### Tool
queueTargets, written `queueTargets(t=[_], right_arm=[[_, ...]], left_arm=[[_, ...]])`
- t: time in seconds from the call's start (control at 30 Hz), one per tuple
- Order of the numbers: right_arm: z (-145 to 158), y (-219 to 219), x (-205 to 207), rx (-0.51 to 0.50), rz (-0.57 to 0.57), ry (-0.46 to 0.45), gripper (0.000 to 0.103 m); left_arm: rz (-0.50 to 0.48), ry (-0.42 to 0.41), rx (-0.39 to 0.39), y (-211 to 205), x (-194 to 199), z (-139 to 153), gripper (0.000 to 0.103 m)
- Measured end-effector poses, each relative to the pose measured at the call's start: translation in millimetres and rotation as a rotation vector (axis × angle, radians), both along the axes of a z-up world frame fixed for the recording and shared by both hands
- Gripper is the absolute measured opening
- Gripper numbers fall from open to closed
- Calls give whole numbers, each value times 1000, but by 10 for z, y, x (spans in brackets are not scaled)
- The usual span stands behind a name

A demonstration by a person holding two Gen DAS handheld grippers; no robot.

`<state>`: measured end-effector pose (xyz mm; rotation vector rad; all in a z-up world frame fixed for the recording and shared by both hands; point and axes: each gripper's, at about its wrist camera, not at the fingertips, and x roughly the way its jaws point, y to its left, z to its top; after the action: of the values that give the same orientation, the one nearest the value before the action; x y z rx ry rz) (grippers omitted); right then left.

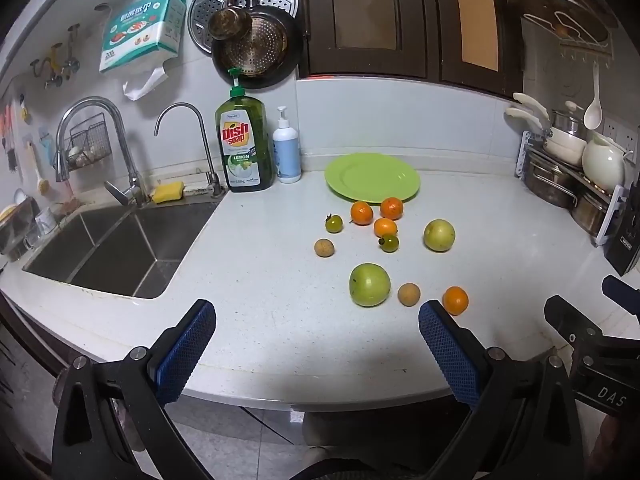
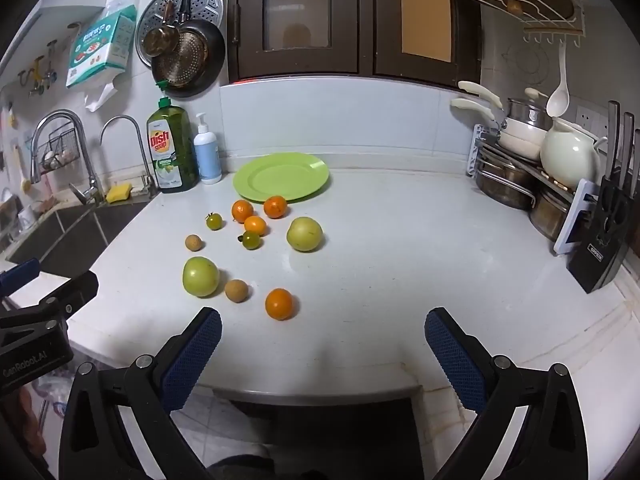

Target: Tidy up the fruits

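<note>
Left gripper (image 1: 316,320): blue-padded jaws spread, holding nothing. Ahead, on white speckled countertop (image 1: 260,280): 2 green apples, nearest (image 1: 369,284); 4 small oranges, nearest (image 1: 455,300) beside the right finger; round lime-green plate (image 1: 372,178) beyond, bare.

Right gripper (image 2: 322,326): jaws spread, holding nothing. Ahead-left: fruit cluster, nearest orange (image 2: 279,303); plate (image 2: 281,177) farther back.

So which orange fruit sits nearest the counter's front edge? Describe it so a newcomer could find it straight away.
Start at the green plate at the back of the white counter, then come forward past the cluster of fruit. The lone orange lies closest to the front edge, right of the small brown fruit. Unlike the three other oranges bunched near the plate, it sits by itself.
</note>
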<state>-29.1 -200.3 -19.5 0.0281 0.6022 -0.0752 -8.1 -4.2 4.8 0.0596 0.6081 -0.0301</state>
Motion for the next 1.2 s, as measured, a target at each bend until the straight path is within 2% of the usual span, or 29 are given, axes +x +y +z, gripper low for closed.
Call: queueTargets(t=[1.2], right_arm=[[13,16,49,-6,10,6,103]], left_arm=[[5,-10,-5,32,22,-23,103]])
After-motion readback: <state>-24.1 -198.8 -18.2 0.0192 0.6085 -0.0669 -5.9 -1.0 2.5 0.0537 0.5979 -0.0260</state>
